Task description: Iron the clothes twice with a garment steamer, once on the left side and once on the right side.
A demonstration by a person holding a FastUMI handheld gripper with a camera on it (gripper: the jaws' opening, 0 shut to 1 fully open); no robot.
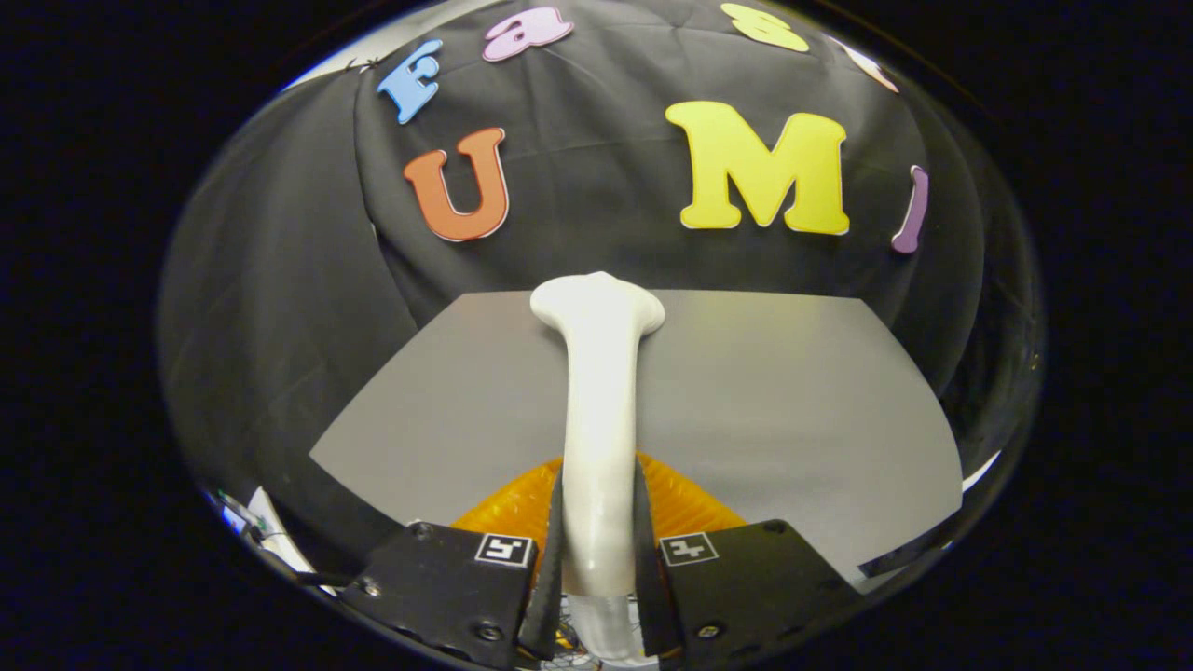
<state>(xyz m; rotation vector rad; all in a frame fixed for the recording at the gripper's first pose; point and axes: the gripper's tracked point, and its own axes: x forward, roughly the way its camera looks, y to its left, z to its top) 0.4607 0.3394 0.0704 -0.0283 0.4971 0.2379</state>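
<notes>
Holding the garment steamer [598, 410] by its white handle, you have the gripper [598, 545] closed to a narrow gap, with both fingers [552, 550] pressing on the handle's sides low down near its base. That low grip leaves the whole length of the handle running forward from the fingers, so the flared head sits well ahead of you, out over the far part of the grey desk [792, 401], close to where the black cloth wall [280, 280] begins. The head looks to be lifted off the surface rather than resting on it, though the lens makes that hard to judge.

Just under and ahead of the fingers an orange, ribbed garment [685, 499] shows on either side of the handle. Most of it is hidden by the fingers and the steamer, so you cannot tell how it is spread or where its left and right sides end. It lies on the desk on your side, nearer than the steamer head.

Because the head reaches past the cloth, I judge you are carrying or lining up the steamer, not pressing yet. A pass would call for drawing the head back and lowering it onto the orange fabric. The centred grip keeps the handle from twisting once the head drags along the ribs.
</notes>
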